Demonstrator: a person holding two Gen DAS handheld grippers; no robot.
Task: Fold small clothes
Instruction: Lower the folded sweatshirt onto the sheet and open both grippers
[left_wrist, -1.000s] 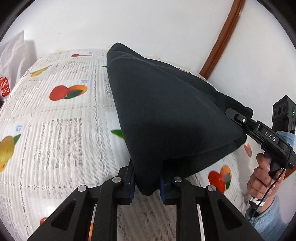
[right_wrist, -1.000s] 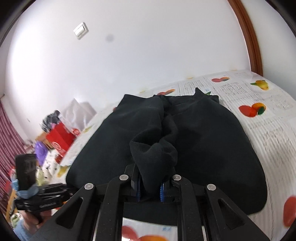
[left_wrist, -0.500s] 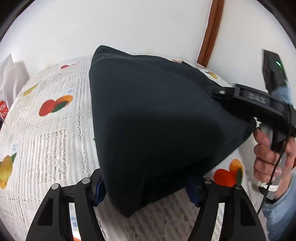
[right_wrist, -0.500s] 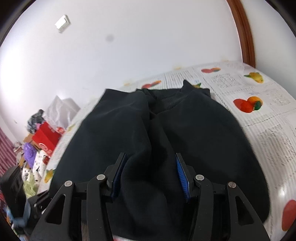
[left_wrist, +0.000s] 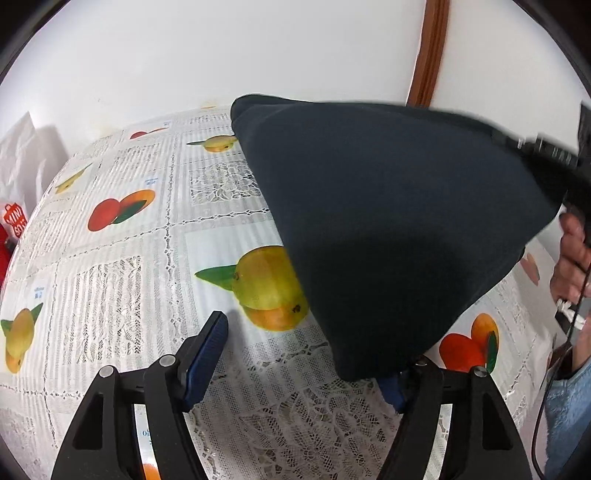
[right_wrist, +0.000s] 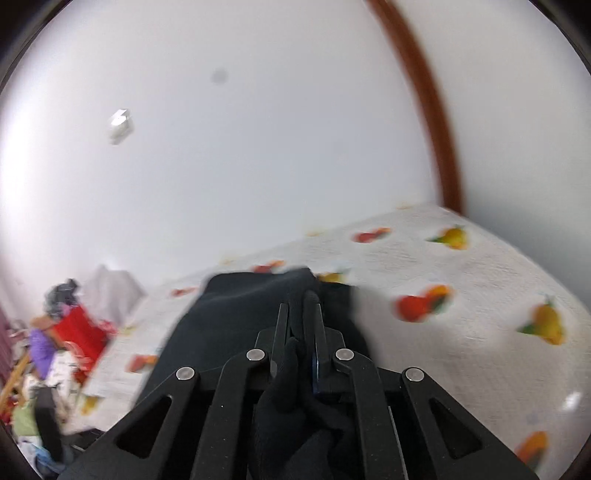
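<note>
A black garment hangs stretched above the fruit-print tablecloth, one far corner resting near the wall. My left gripper is open; the cloth's lower corner drapes over its right finger, while the left finger stands clear. My right gripper is shut on a bunch of the black garment, lifted and blurred. It shows in the left wrist view at the cloth's right corner.
The table runs back to a white wall with a brown door frame. A red bag and cluttered items lie left of the table. A white bag stands at the far left.
My left gripper opened wide and let go of the cloth's corner. My right gripper opened briefly, then shut on the garment again and lifted it, swinging quickly.
</note>
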